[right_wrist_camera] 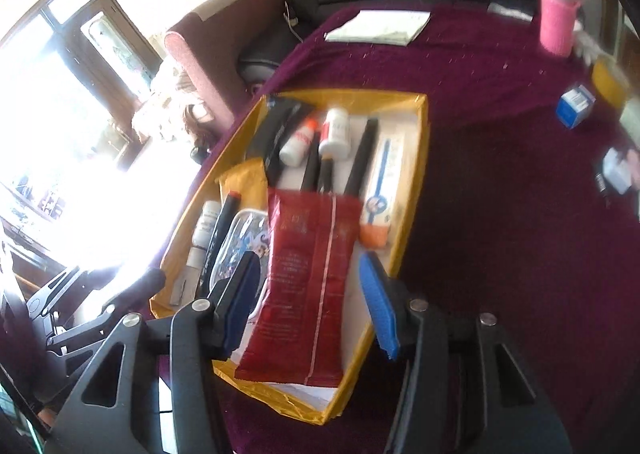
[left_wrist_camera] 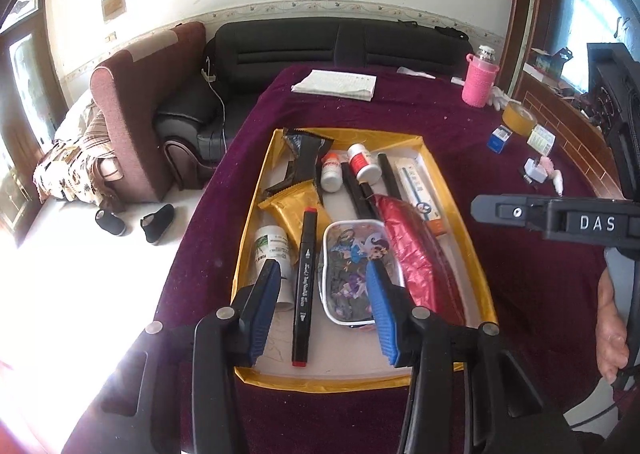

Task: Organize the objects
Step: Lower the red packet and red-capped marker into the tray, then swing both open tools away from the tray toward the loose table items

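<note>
Red foil packet (right_wrist_camera: pixel 310 286) lies loose under my right gripper (right_wrist_camera: pixel 308 294); both it and left gripper (left_wrist_camera: pixel 320 310) gape empty, so careless descent could scatter the yellow tray (left_wrist_camera: pixel 256 190).

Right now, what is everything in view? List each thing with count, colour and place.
tray: 1, yellow rim, on purple cloth
marker: 1, black with red ends, in tray
cartoon pouch: 1, clear, in tray, right of marker
red packet: 1, in tray
gold packet: 1, in tray
white bottles: 2 at tray's far end, 1 left of marker
pink bottle: 1, far right corner
tape roll: 1, yellowish, right
left gripper: open, empty, above tray
right gripper: open, empty, above red packet
</note>
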